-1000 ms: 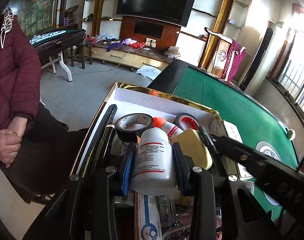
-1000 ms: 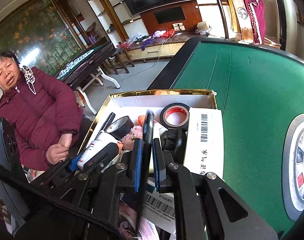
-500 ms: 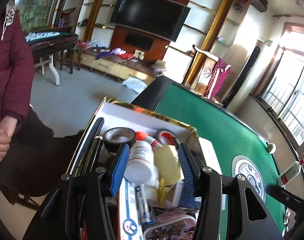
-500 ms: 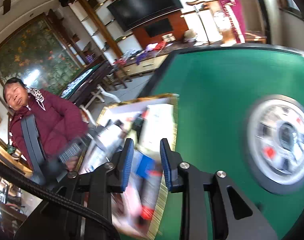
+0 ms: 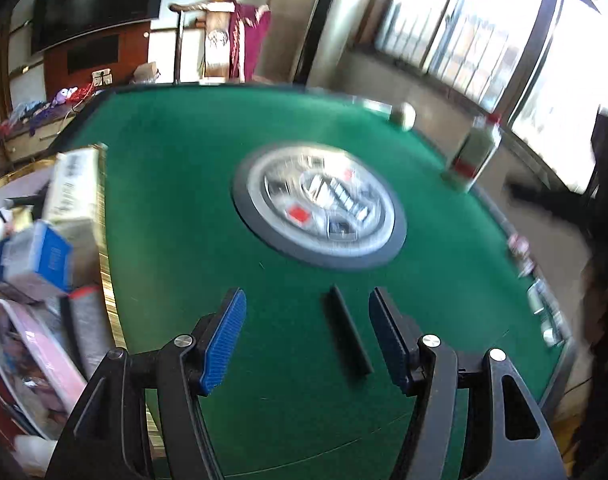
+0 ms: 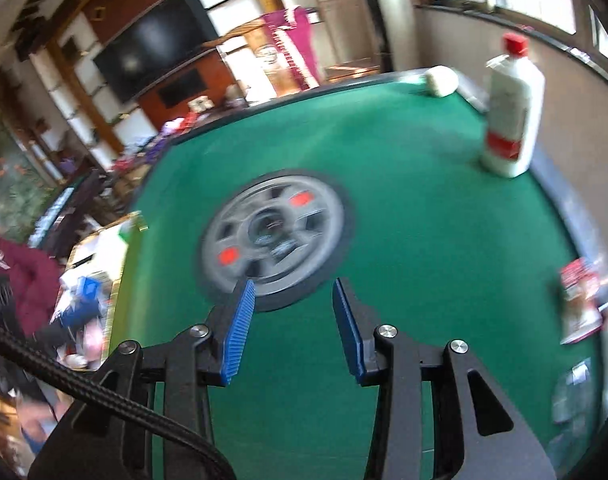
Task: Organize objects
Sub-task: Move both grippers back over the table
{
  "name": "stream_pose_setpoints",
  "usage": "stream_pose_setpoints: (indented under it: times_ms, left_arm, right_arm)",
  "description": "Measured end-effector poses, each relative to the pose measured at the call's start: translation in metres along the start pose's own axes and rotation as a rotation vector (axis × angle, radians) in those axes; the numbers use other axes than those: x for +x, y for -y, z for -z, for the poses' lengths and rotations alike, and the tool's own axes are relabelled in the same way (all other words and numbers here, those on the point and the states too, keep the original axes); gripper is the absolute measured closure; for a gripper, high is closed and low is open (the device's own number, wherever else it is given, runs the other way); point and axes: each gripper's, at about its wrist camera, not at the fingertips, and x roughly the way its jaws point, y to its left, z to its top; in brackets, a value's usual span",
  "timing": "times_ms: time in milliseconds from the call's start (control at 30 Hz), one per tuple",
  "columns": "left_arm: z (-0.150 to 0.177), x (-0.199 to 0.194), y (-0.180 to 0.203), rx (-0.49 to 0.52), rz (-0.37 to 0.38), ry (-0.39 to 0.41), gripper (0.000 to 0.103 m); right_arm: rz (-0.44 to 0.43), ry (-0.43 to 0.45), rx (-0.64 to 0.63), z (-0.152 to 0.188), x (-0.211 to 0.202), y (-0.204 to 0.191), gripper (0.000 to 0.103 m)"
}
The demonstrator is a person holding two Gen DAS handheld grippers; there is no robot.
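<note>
Left wrist view: both empty grippers, left gripper [image 5: 306, 334] and right gripper [image 6: 292, 322], are opening.

- A round panel [image 5: 319, 208] sits in the middle of the worktop [image 5: 184, 184].
- The box [image 5: 104, 264] lies at the worktop's left edge, with cartons [image 5: 70, 188] piled in it.
- A bottle [image 6: 512, 108] stands upright near the far right rim, a small lump [image 6: 441, 78] behind it at the corner.
- A slim bar [image 5: 347, 330] lies on the worktop before the panel.
- A packet [image 6: 581, 300] lies by the right edge.
</note>
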Motion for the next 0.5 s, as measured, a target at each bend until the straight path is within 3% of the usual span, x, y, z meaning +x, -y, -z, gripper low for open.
stream_pose_setpoints:
  times_ms: [67,133,167,200,233,333,500]
  left_arm:
    - [0.004,0.018,0.020,0.018,-0.013,-0.046,0.045]
    - [0.006,0.030,0.035,0.057,-0.082,-0.056,0.045]
    - [0.007,0.038,0.044,0.083,-0.139,-0.058,0.045]
    - [0.007,0.041,0.047,0.097,-0.163,-0.062,0.045]
    - [0.008,0.046,0.052,0.113,-0.194,-0.063,0.045]
    - [0.010,0.062,0.063,0.151,-0.290,-0.059,0.045]
    - [0.018,0.069,0.054,0.197,-0.385,-0.022,0.043]
  right_arm:
    - [0.049,0.042,0.003,-0.027,-0.004,0.012,0.063]
    - [0.094,0.095,0.022,-0.062,-0.005,0.024,0.059]
    - [0.118,0.141,0.033,-0.078,-0.005,0.030,0.049]
    - [0.147,0.167,0.035,-0.091,-0.002,0.037,0.026]
    - [0.195,0.183,0.042,-0.109,0.007,0.043,0.017]
    - [0.255,0.203,0.094,-0.154,0.042,0.065,0.016]
    - [0.346,0.113,0.171,-0.208,0.126,0.103,0.016]
